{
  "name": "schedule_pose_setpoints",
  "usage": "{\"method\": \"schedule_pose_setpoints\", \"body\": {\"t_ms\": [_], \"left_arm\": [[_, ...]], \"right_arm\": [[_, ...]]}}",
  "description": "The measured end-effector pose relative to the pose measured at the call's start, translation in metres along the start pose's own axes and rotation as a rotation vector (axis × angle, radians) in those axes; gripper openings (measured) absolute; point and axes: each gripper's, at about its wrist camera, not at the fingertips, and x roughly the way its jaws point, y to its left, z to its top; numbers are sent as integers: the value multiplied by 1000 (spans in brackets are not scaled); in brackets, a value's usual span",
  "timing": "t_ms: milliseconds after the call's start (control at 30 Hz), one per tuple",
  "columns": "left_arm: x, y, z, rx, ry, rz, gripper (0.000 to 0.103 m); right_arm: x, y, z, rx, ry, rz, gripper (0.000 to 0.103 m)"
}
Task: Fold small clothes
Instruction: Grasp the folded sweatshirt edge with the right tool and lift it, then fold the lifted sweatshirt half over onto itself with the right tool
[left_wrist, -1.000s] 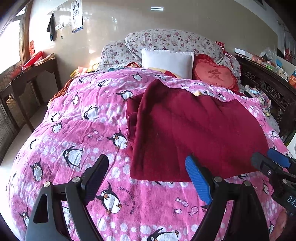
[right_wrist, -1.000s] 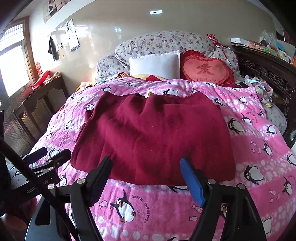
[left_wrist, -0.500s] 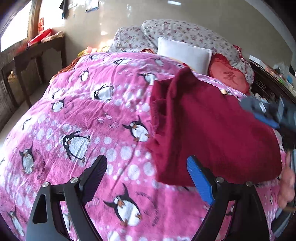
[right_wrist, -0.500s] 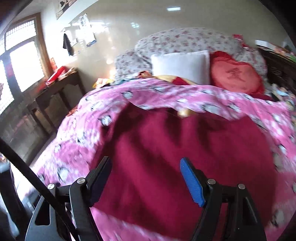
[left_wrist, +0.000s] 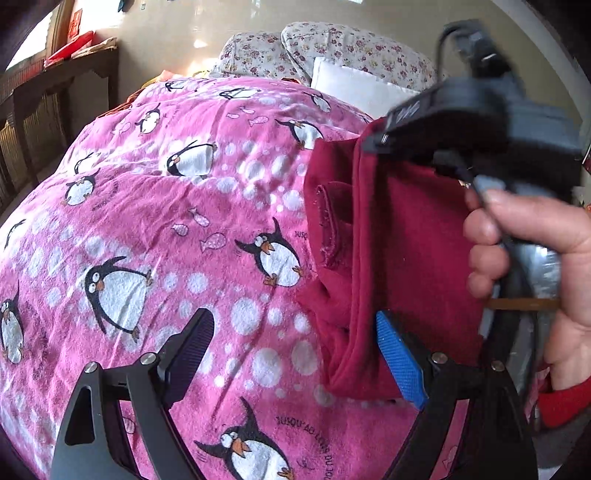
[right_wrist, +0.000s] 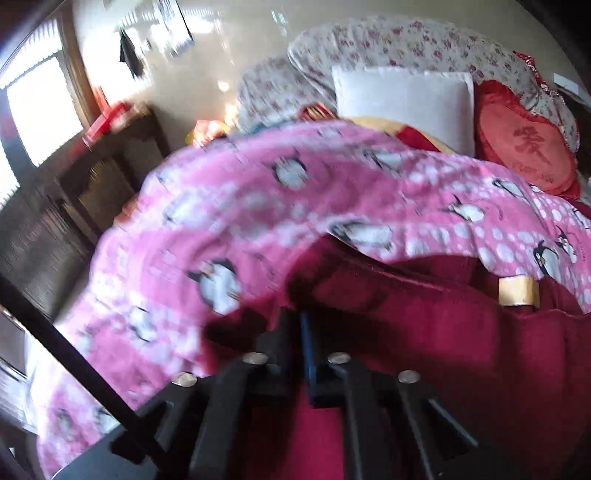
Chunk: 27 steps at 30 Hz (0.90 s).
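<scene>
You were only at fold 1 by the look of it. Your right gripper (right_wrist: 299, 332) had its fingers pinched together on an edge of the dark red garment (left_wrist: 406, 240), which was lifted into a soft vertical crease just off the blue pad of your left gripper (left_wrist: 291, 354). That one sat wide apart, holding nothing, hovering over the pink penguin blanket (left_wrist: 184, 221). The rest of the garment lay beyond and to the right of your right fingers. Fabric looked thick, fleecy and limp, with 1 stitched hem showing. Flattening and the later folds were all left to do, I'd guess.
</scene>
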Motion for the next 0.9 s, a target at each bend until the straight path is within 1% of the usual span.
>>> {"method": "schedule_pose_setpoints", "body": {"t_ms": [33, 67, 133, 200, 300, 333, 400, 467, 533, 600, 633, 667, 733, 833, 900], "left_arm": [[-1, 1, 0, -9, 1, -11, 87], [-2, 2, 0, -14, 1, -18, 87], [-5, 2, -1, -15, -9, -18, 87], [-8, 3, -2, -17, -20, -12, 87], [-6, 5, -3, -27, -9, -17, 87], [-5, 5, -3, -28, -6, -18, 87], [-4, 6, -4, -33, 1, -46, 87], [-4, 8, -3, -44, 0, -65, 87], [-5, 8, -4, -49, -7, -80, 87], [-6, 6, -6, -48, -9, -85, 88], [-7, 5, -8, -46, -11, -91, 88], [-7, 4, -10, -45, -11, -95, 88], [-6, 4, -12, -49, -5, -108, 88], [2, 7, -12, -76, 23, -135, 89], [8, 10, -12, -91, 38, -140, 90]], "right_arm": [[-8, 7, 2, -18, -26, 11, 4], [-11, 11, 4, -32, -32, 17, 4], [-10, 24, 8, -61, -21, 51, 4], [3, 31, 7, -68, -4, 51, 4], [22, 25, 1, -24, 30, 69, 4], [25, 21, 0, -18, 31, 70, 7], [15, 11, -3, 13, 14, 107, 10], [-4, 6, -3, 4, 4, 135, 33], [-27, 6, -4, -40, -25, 111, 43], [-39, 9, -3, -67, -27, 106, 51], [-41, 12, -3, -84, -14, 110, 61], [-41, 17, -3, -103, 3, 97, 71], [-37, 26, -4, -135, 20, 60, 78], [-23, 38, -6, -183, 62, 5, 78], [-9, 44, -6, -209, 105, -19, 81]]}}
